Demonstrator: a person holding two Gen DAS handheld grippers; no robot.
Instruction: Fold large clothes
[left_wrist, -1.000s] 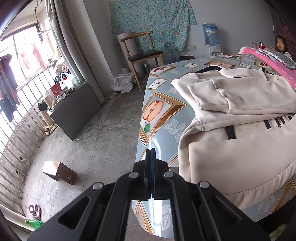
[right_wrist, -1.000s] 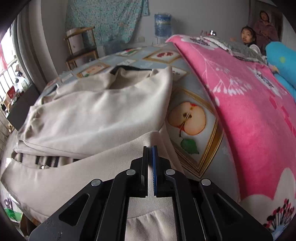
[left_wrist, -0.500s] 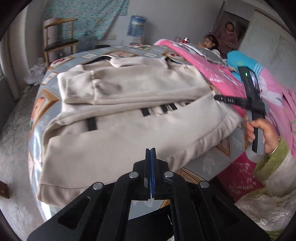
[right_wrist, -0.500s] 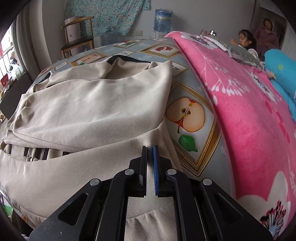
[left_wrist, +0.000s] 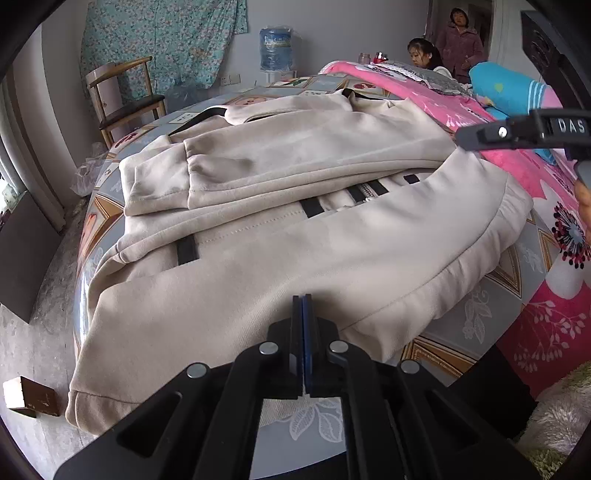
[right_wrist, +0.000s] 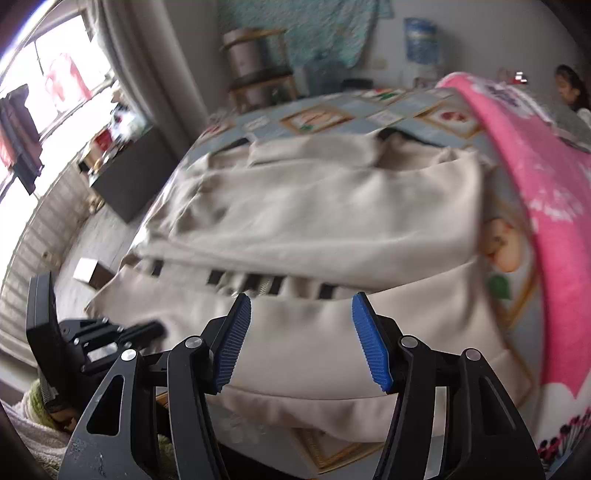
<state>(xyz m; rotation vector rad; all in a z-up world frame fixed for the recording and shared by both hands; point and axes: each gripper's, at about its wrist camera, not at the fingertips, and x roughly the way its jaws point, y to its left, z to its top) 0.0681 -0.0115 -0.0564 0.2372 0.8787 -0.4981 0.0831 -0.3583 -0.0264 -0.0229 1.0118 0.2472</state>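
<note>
The beige jacket (left_wrist: 280, 236) lies spread on the bed (left_wrist: 476, 317), over the patterned sheet, with the pink blanket (left_wrist: 554, 258) along its far right side. It is already partly folded: one sleeve (left_wrist: 258, 166) is laid across the body, and the zip with its dark stripes shows in the gap between the two front panels. Its long axis runs across both views, roughly side to side, with the ribbed hem on the edge nearest the cameras.

The left hand-held gripper (left_wrist: 303, 325) has its jaws pressed together with nothing between them; it hangs just over the near panel, close to the hem. The right hand-held gripper (right_wrist: 301, 332) has just been opening — its blue pads (right_wrist: 232, 343) now stand apart at a middling width with no cloth caught between them, only the near panel lying below. In the left view its dark body reaches in from the right, above the jacket's right-hand end.

So the garment lies ahead of and below both tools, and each is near its own end of the near edge — the left toward the left corner, the right toward the right. A next fold would probably call for the left jaws to open first.
</note>
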